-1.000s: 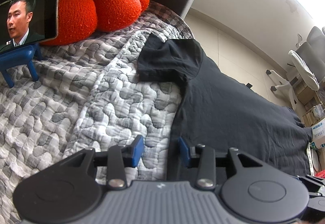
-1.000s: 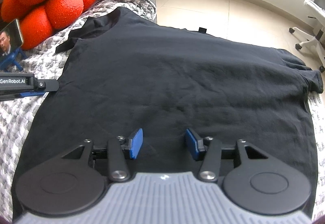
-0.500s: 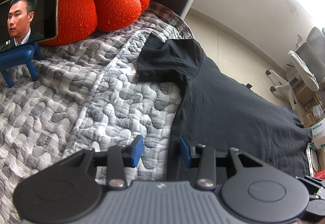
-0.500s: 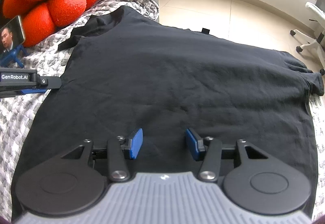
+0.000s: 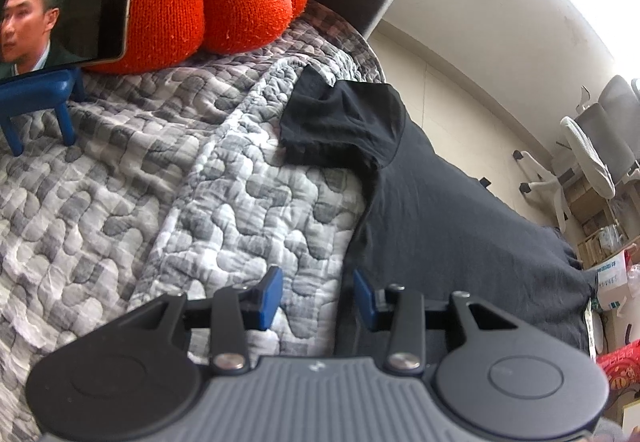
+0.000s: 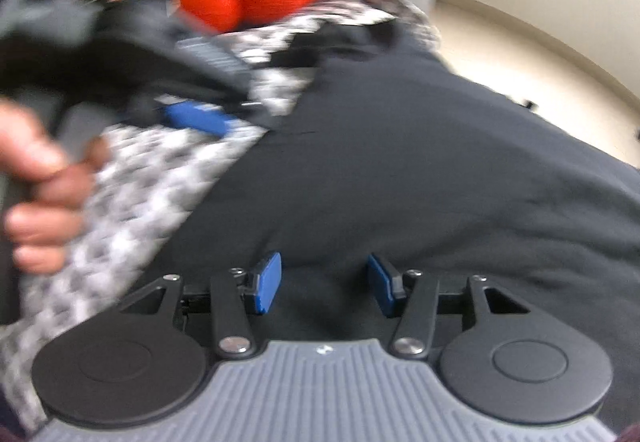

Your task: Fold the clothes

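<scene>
A grey quilt [image 5: 168, 201] covers the sofa and serves as the folding surface. On its right half a black shirt [image 5: 460, 226] lies spread flat, body smoothed out and one short sleeve [image 5: 344, 121] reaching far and left onto the quilt, a layout that leaves every hem and side edge open to a grasp. No fold shows in it; whether it awaits folding or has been laid out afresh, the views cannot settle.

At the far left an orange cushion [image 5: 208, 1] props a phone [image 5: 64, 25] on a blue stand [image 5: 44, 97], set well apart from the cloth so the screen stays in sight while the work goes on.

The left gripper [image 5: 316, 298] sits low over the shirt's left side edge, its blue-padded tongs spread with the edge between them and pinching nothing, a pose suited to taking that edge. The right gripper [image 6: 324, 284], in a badly blurred view, hangs over the shirt's near body, tongs likewise spread and empty. A hand [image 6: 44, 193] at that view's left grips the other tool's handle.
</scene>
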Action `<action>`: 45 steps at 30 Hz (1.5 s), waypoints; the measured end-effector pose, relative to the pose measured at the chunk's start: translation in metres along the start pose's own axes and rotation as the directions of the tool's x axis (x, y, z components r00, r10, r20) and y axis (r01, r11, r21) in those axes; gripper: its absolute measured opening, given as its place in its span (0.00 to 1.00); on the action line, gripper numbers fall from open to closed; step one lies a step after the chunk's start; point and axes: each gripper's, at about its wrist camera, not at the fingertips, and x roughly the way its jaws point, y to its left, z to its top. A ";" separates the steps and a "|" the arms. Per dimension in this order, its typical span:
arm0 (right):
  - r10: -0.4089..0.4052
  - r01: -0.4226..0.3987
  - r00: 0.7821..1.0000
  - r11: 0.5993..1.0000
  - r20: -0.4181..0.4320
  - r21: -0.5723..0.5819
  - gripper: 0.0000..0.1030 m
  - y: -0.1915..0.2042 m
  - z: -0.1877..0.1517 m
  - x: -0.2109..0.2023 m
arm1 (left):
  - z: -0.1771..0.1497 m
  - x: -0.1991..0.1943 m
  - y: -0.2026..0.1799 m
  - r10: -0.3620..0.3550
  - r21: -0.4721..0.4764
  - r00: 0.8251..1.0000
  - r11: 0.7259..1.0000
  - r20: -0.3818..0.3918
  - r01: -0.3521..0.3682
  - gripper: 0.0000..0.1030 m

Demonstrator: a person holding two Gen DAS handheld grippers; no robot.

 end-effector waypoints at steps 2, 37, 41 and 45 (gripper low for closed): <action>0.028 -0.028 1.000 0.999 0.000 -0.019 0.52 0.011 -0.002 -0.001 | 0.001 -0.001 0.002 -0.005 0.001 1.000 1.000 -0.005 0.005 0.39; -0.055 0.047 0.998 0.976 0.033 0.212 0.58 -0.049 -0.003 -0.042 | -0.013 -0.025 0.000 -0.068 0.045 0.997 0.997 -0.031 0.069 0.39; 0.027 -0.031 0.999 0.987 0.026 0.158 0.46 -0.020 -0.003 -0.041 | -0.011 -0.026 0.008 -0.061 0.039 0.998 0.997 -0.026 0.062 0.38; 0.108 -0.108 0.994 0.984 0.004 0.145 0.39 0.005 -0.006 -0.041 | -0.010 -0.026 0.013 -0.061 0.036 0.998 0.997 -0.028 0.062 0.38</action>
